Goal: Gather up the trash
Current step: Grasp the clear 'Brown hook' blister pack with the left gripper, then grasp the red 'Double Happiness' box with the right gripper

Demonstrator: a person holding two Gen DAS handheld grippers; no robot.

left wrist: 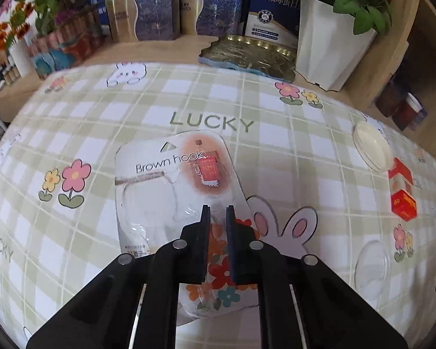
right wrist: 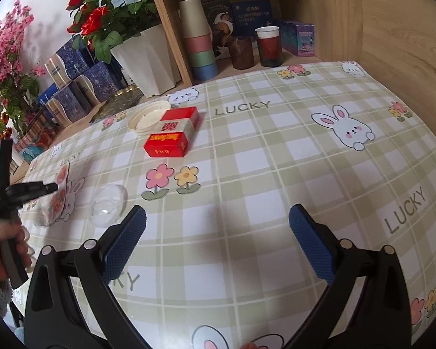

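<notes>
Clear blister pack (left wrist: pixel 171 192) labelled "Brown hook", lying flat on the table at centre of the left wrist view, card insert with orange-red tag, near edge between the left gripper (left wrist: pixel 217 213) fingers. Red-and-white carton (right wrist: pixel 171 131) lies on its side, at 11 o'clock in the right wrist view. White round lid (right wrist: pixel 148 116) touches the carton's far end, rim up. Clear plastic dome (right wrist: pixel 109 208) sits at 9 o'clock, just beside the pack.

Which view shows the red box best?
The right wrist view: the red box lies whole near mid-frame beside the white lid. In the left wrist view it is small and warped at the right edge.
</notes>
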